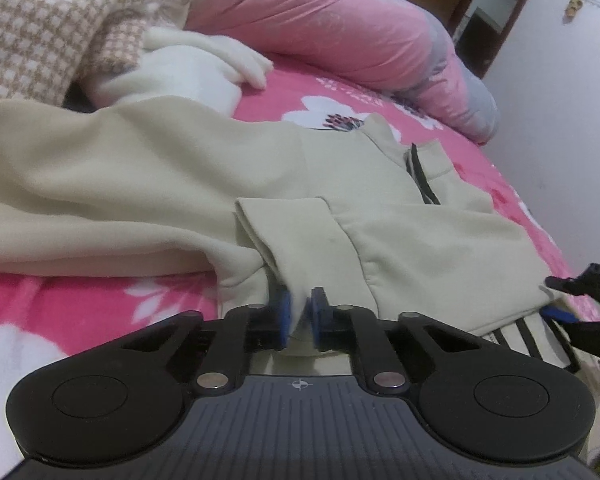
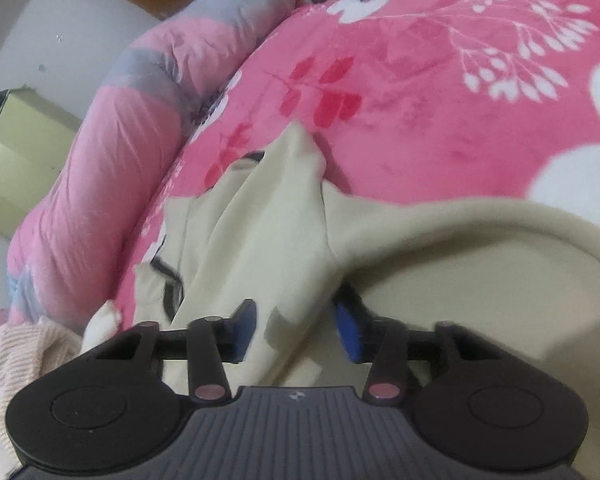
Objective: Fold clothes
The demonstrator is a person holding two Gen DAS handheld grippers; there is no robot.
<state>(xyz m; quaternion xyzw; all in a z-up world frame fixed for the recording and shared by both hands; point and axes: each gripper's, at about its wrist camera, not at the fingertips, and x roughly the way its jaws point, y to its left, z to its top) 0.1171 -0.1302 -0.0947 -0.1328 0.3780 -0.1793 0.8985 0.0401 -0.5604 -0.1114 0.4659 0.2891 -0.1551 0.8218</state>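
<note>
Pink floral bedding (image 1: pixel 100 300) covers the bed on which a cream sweatshirt (image 1: pixel 160 184) is spread, a folded sleeve cuff (image 1: pixel 300 236) lying on top. That cuff is pinched between the nearly closed blue pads of the left hand-held gripper (image 1: pixel 300 316). Cream fabric is bunched between the partly open pads of the right hand-held gripper (image 2: pixel 296 328); whether they press it cannot be told. Beyond, a pink quilt (image 1: pixel 340 20) and a checked garment (image 1: pixel 52 20) are piled.
</note>
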